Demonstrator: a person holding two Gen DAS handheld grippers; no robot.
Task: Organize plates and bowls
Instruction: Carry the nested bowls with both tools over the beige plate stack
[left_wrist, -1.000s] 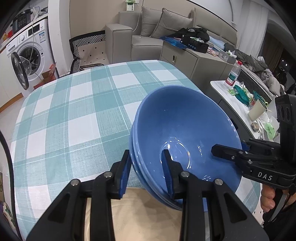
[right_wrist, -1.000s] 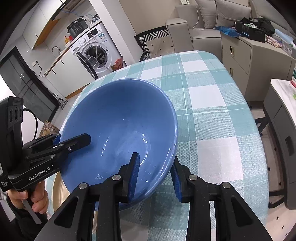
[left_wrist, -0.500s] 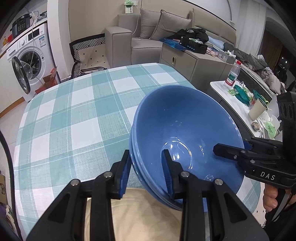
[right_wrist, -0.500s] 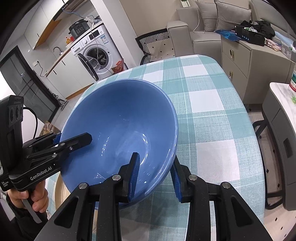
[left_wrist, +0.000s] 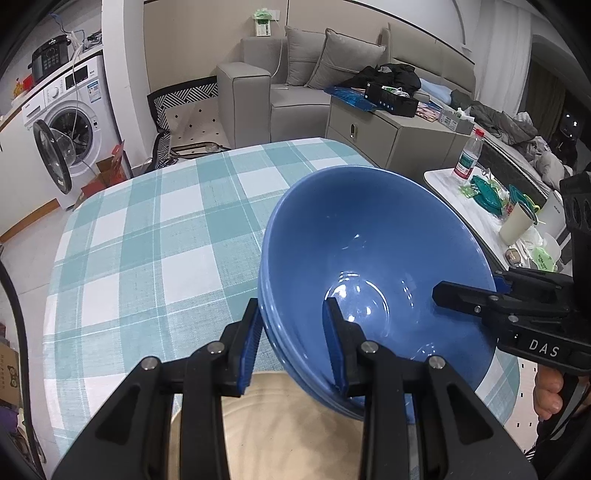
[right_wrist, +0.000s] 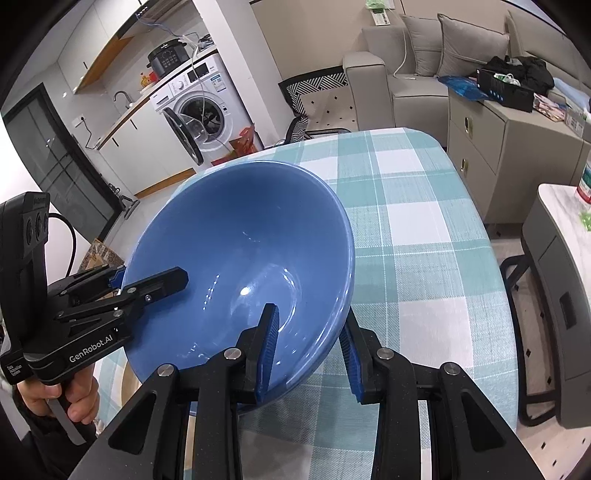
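Observation:
A stack of nested blue bowls (left_wrist: 373, 251) hangs tilted over the teal checked tablecloth (left_wrist: 147, 251), held from both sides. My left gripper (left_wrist: 291, 314) is shut on the stack's near-left rim, one finger inside and one outside. In the right wrist view the same bowls (right_wrist: 240, 251) fill the middle, and my right gripper (right_wrist: 308, 321) is shut on the opposite rim. Each gripper also shows in the other's view: the right gripper (left_wrist: 465, 291) and the left gripper (right_wrist: 155, 280), both clamped on the rim. A beige plate (left_wrist: 288, 424) lies on the table below the stack.
The table (right_wrist: 424, 229) stretches away behind the bowls. A low side table (left_wrist: 480, 206) with a bottle, a cup and wrappers stands to the right. Farther off are a grey cabinet (right_wrist: 509, 147), a sofa and a washing machine (left_wrist: 66, 136). A hand (right_wrist: 74, 398) grips each handle.
Both grippers have lifted the bowl stack a little higher above the table and the beige plate. The grips on the rim are unchanged.

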